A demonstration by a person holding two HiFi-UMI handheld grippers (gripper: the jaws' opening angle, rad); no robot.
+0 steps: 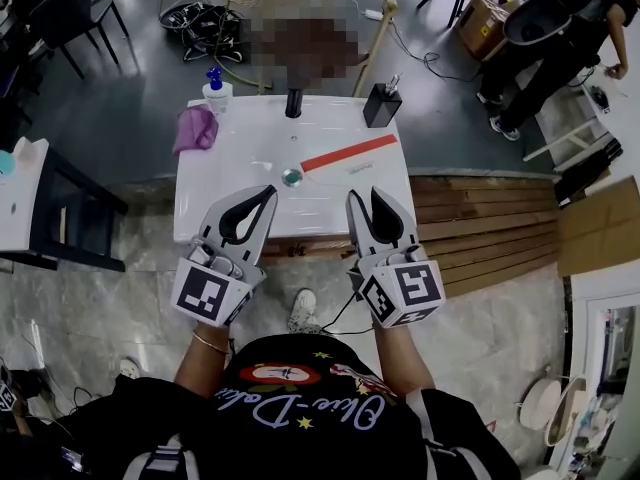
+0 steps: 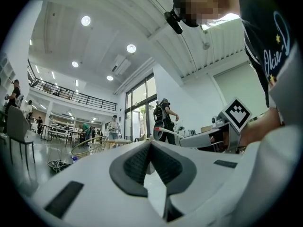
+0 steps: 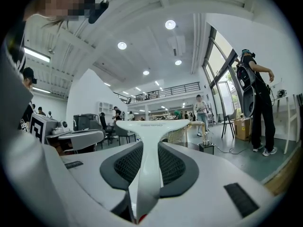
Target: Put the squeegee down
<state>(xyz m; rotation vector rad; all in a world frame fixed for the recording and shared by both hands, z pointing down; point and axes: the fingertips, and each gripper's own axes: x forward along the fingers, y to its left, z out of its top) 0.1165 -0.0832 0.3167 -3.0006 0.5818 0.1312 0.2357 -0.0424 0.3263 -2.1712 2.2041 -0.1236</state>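
Note:
My right gripper [image 1: 370,200] is shut on the white handle of the squeegee [image 1: 350,154]. Its red-edged blade lies crosswise over the right part of the white sink top [image 1: 225,213]. In the right gripper view the squeegee [image 3: 152,125] rises as a white T between the dark pads, with my right gripper [image 3: 143,146] clamped on its stem. My left gripper [image 1: 268,194] hovers over the sink top's near edge, beside the right one. Its tips meet with nothing between them, as the left gripper view shows for my left gripper [image 2: 150,144].
On the sink top stand a black faucet [image 1: 293,102], a blue-pump soap bottle [image 1: 216,90], a purple cloth [image 1: 196,128] and a black dispenser [image 1: 382,105], with a drain [image 1: 291,177] in the basin. Wooden planks [image 1: 480,228] lie right; a dark chair frame [image 1: 70,218] left.

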